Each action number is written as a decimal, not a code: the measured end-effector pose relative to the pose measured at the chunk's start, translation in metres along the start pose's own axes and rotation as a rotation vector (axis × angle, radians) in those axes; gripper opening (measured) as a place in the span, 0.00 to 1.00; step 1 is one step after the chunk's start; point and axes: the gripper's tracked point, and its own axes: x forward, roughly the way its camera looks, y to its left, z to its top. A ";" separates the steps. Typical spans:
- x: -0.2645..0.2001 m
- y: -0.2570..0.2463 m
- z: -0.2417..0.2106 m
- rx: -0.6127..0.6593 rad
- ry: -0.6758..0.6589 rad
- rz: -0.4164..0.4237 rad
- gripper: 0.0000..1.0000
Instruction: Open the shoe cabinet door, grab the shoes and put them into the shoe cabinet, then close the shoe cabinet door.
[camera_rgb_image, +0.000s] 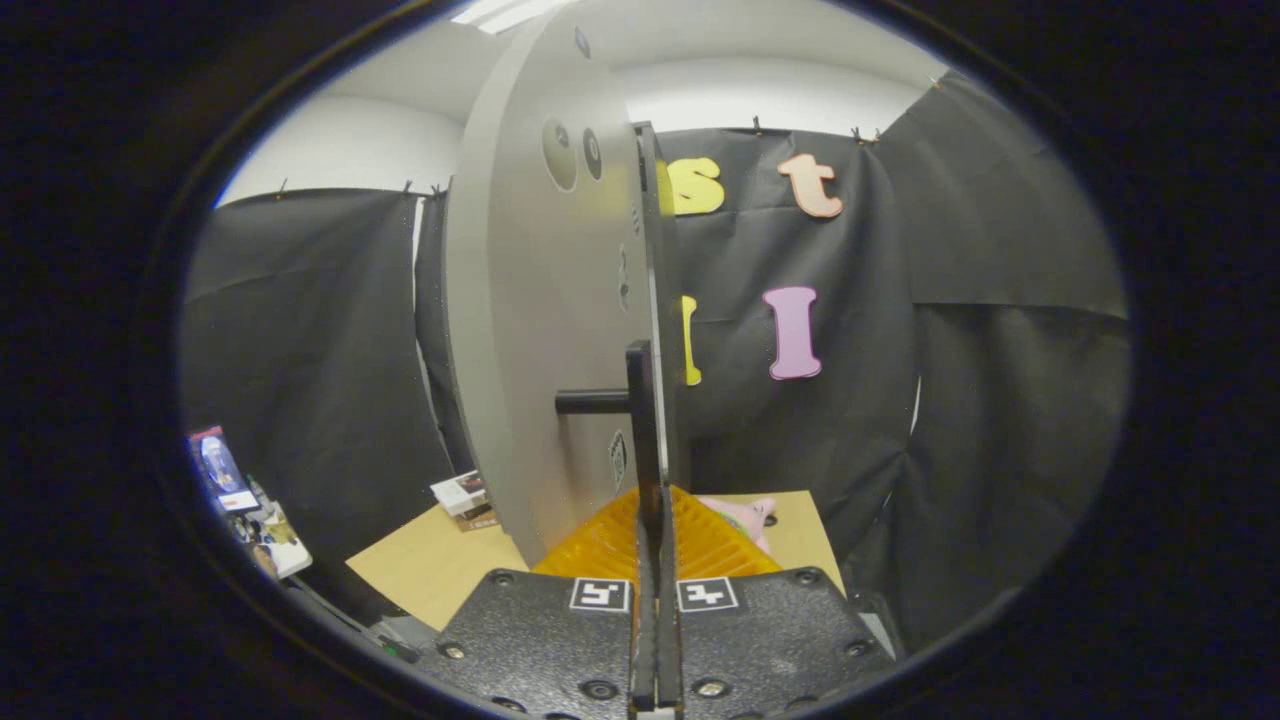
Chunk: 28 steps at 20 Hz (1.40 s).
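Observation:
The grey shoe cabinet door stands swung out, edge-on straight ahead of me and rising far above the fingers. Its black handle is an upright bar held off the door face by a short post. My gripper is shut on the lower part of that bar, one finger on each side with the bar running down between them. The door's thin dark edge lines up with the gap between the fingers.
A light wooden tabletop lies below and beyond the fingers. On it are small boxes left of the door and a pink soft toy to the right. Cluttered items sit far left. Black cloth walls surround the booth.

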 end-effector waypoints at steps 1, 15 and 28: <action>-0.001 0.000 -0.001 -0.013 0.000 -0.001 0.04; -0.090 0.001 -0.022 -0.033 -0.064 0.047 0.92; -0.026 0.130 -0.128 -0.023 0.053 0.051 1.00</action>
